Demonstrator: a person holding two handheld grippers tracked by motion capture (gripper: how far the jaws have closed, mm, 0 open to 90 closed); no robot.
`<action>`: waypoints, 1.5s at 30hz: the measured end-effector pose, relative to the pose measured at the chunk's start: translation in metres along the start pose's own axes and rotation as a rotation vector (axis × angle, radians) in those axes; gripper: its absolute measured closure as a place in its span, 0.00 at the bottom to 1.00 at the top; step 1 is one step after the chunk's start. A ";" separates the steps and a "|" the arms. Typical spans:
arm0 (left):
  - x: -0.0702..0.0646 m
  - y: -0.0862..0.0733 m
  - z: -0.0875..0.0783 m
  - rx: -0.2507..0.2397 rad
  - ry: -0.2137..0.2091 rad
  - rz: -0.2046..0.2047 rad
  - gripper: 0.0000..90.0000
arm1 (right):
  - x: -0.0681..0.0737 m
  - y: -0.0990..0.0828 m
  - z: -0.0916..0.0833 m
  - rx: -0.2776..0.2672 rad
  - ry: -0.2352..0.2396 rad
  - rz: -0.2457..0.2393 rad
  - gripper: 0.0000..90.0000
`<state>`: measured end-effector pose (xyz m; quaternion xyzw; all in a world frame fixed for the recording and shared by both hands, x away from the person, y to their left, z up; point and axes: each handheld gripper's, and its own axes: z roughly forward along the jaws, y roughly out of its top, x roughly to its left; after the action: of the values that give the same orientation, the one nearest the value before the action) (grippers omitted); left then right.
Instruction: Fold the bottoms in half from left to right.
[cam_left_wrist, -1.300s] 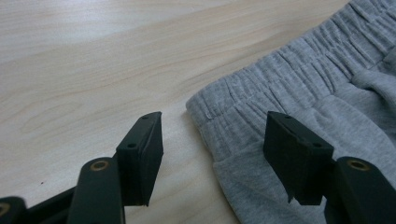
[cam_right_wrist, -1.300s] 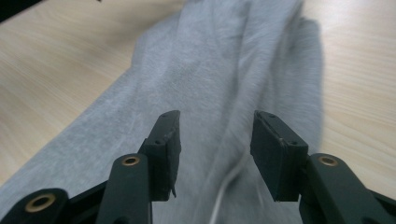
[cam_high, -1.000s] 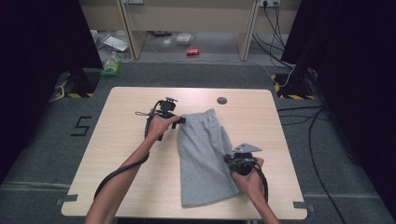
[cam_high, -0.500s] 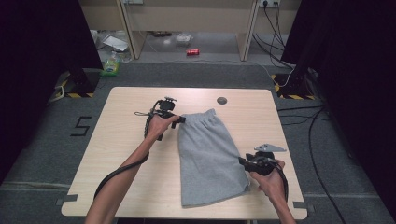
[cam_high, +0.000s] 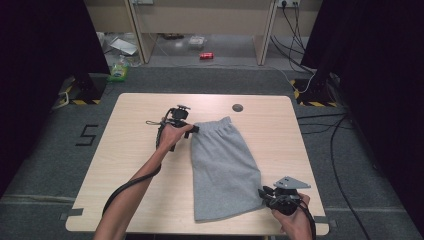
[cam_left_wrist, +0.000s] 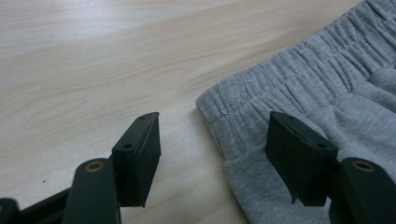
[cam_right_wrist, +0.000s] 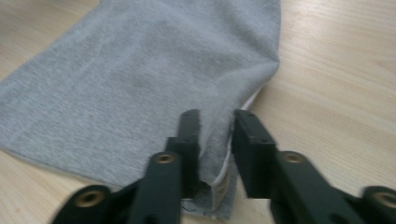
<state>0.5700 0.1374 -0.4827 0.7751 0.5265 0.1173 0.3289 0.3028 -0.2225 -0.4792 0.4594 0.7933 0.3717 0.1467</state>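
Pinching the grey shorts (cam_right_wrist: 140, 74), right gripper (cam_right_wrist: 215, 135) closing; left gripper (cam_left_wrist: 215, 154) released.

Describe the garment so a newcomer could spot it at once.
On the pale wooden table, right of centre, lie grey shorts, flat, with the ribbed waistband at the far end. They are the sole cloth there; the right gripper pinches their near hem corner.
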 end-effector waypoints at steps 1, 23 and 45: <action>0.000 0.000 0.000 -0.001 -0.001 -0.001 0.39 | -0.003 -0.001 0.000 -0.001 -0.002 -0.004 0.92; 0.003 0.003 0.009 -0.017 0.007 0.000 0.40 | -0.016 -0.013 -0.007 0.006 -0.054 0.061 0.74; -0.001 -0.005 -0.002 -0.009 -0.050 -0.061 0.34 | 0.063 0.055 0.066 -0.016 0.192 -0.100 0.56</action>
<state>0.5644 0.1386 -0.4841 0.7599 0.5410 0.0900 0.3488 0.3413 -0.1233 -0.4770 0.3804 0.8226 0.4125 0.0919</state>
